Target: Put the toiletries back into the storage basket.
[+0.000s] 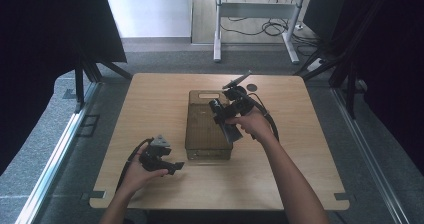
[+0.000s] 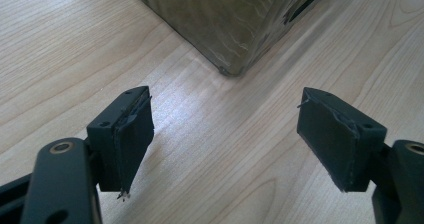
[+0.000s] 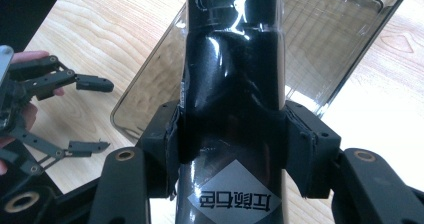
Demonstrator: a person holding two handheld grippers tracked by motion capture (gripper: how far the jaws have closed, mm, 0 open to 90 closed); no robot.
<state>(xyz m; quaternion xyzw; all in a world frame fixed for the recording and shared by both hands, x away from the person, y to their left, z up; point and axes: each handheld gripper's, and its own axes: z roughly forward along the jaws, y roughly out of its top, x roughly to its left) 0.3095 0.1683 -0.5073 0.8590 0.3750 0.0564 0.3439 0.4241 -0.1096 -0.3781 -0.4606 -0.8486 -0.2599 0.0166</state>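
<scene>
A smoky translucent plastic box (image 1: 202, 134) stands in the middle of the wooden table (image 1: 150, 99). My right gripper (image 1: 227, 124) hovers over the box's right side, shut on a glossy black bottle (image 1: 231, 132). In the right gripper view the pads (image 3: 167, 134) press both sides of the bottle (image 3: 232, 84), whose silver diamond label faces the camera, with the box (image 3: 320, 44) beneath. My left gripper (image 1: 172, 160) rests low near the box's front left corner, open with nothing between its jaws. The left gripper (image 2: 225, 134) view shows that box corner (image 2: 225, 24) just ahead. It also appears as the left gripper (image 3: 85, 114).
A small dark disc (image 1: 252, 87) lies on the table near its far edge. Beyond the table stands a white desk frame (image 1: 217, 29) with cables on the floor. Dark curtains hang on both sides, and metal rails run along the floor.
</scene>
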